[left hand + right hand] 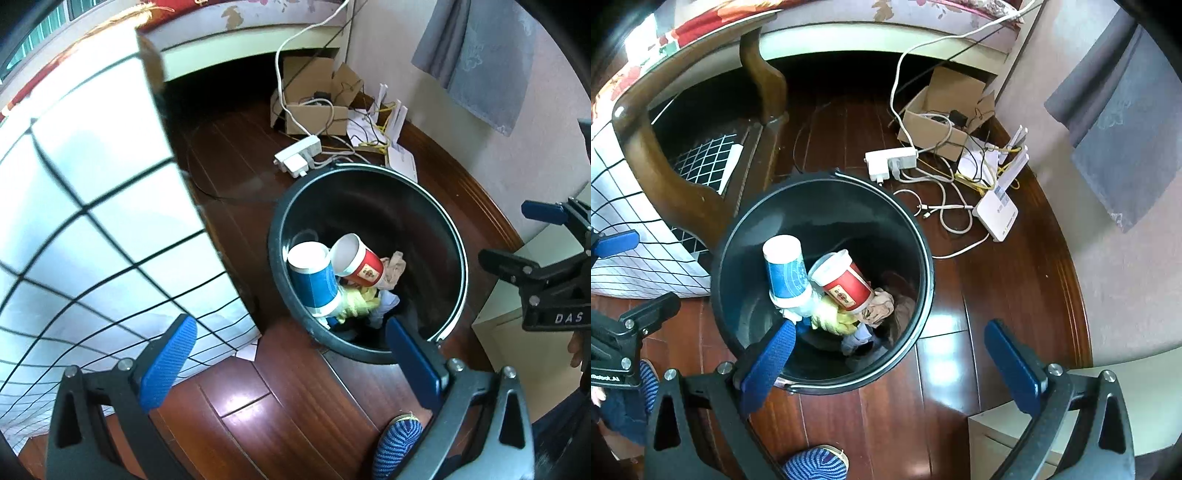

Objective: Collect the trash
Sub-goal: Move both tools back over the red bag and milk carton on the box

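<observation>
Dark wood floor — black bin (925, 258) with blue cup (785, 271), red cup (846, 282).

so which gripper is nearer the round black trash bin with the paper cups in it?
Right, narrowly. The right gripper hovers open with one blue pad over the black trash bin. The left gripper is open too, over floor beside the rim.

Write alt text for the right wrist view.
A black trash bin on a dark wood floor holds a blue paper cup, a red paper cup and crumpled scraps. The right gripper hangs above it, jaws open and empty.
</observation>
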A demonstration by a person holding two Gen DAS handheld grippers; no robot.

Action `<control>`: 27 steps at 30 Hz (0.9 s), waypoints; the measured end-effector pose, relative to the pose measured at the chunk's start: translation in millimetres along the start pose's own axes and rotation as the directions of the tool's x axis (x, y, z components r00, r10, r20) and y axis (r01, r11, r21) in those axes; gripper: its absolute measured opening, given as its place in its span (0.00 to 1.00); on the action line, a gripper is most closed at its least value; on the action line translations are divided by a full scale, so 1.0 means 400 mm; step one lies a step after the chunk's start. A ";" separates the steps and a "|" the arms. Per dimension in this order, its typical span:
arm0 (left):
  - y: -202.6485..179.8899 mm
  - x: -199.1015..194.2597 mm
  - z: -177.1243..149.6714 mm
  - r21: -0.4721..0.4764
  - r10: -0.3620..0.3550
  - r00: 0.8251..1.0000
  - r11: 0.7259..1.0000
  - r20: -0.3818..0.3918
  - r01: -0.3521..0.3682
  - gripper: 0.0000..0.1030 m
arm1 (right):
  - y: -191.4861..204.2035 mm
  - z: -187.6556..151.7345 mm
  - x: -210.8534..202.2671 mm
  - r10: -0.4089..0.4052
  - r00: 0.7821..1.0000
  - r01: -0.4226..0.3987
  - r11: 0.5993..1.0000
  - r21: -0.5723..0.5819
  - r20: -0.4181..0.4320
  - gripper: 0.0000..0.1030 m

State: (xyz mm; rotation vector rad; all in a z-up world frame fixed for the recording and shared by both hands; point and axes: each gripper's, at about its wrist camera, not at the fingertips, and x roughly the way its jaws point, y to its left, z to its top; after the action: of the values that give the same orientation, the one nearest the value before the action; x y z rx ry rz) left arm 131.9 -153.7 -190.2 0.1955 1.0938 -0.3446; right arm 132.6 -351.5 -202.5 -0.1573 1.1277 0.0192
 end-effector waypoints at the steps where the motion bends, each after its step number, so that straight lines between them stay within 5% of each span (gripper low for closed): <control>1: 0.002 -0.008 -0.002 -0.003 0.001 1.000 1.000 0.004 -0.001 1.00 | 0.002 0.000 -0.006 0.001 1.000 -0.001 1.000 -0.001 0.006 1.00; 17: 0.066 -0.167 -0.015 -0.052 0.054 0.992 0.997 0.118 -0.049 1.00 | 0.066 0.026 -0.168 0.043 0.988 -0.040 0.999 -0.022 0.150 1.00; 27: 0.205 -0.277 -0.028 -0.146 0.124 0.972 0.985 0.199 -0.096 1.00 | 0.178 0.091 -0.246 0.096 0.962 -0.078 0.994 -0.083 0.256 1.00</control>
State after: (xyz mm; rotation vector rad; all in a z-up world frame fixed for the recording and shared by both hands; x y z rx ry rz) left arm 107.0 -54.3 -97.4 0.0966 0.8919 -0.1851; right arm 116.4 -269.7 -106.9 -0.1641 0.8718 0.1552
